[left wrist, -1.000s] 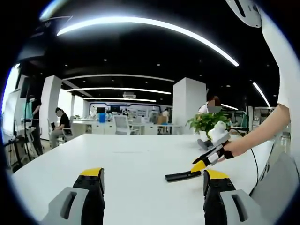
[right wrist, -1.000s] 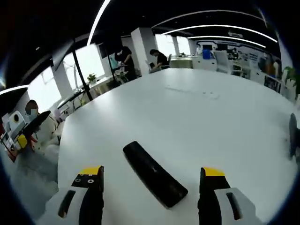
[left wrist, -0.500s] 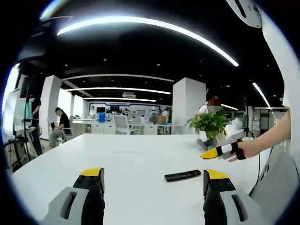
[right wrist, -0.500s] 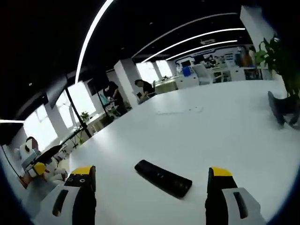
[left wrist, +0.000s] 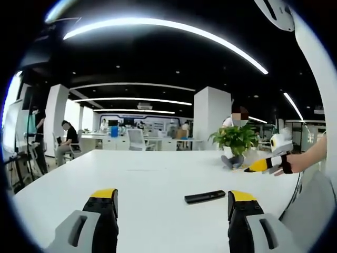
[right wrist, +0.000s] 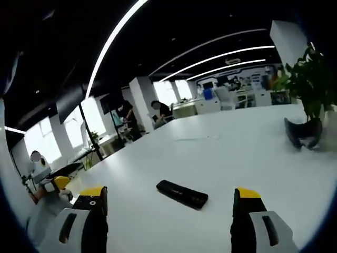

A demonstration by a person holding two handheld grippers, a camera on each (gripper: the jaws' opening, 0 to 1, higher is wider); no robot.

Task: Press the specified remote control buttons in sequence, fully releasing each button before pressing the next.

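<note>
Black remote flat on table | between presses | my claws both spread, unladen | next: descend onto target button.

left tongs open, right tongs open

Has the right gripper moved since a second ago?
Yes. In the left gripper view, the right gripper has pulled up and away from the flat black remote control, toward the potted plant.
</note>
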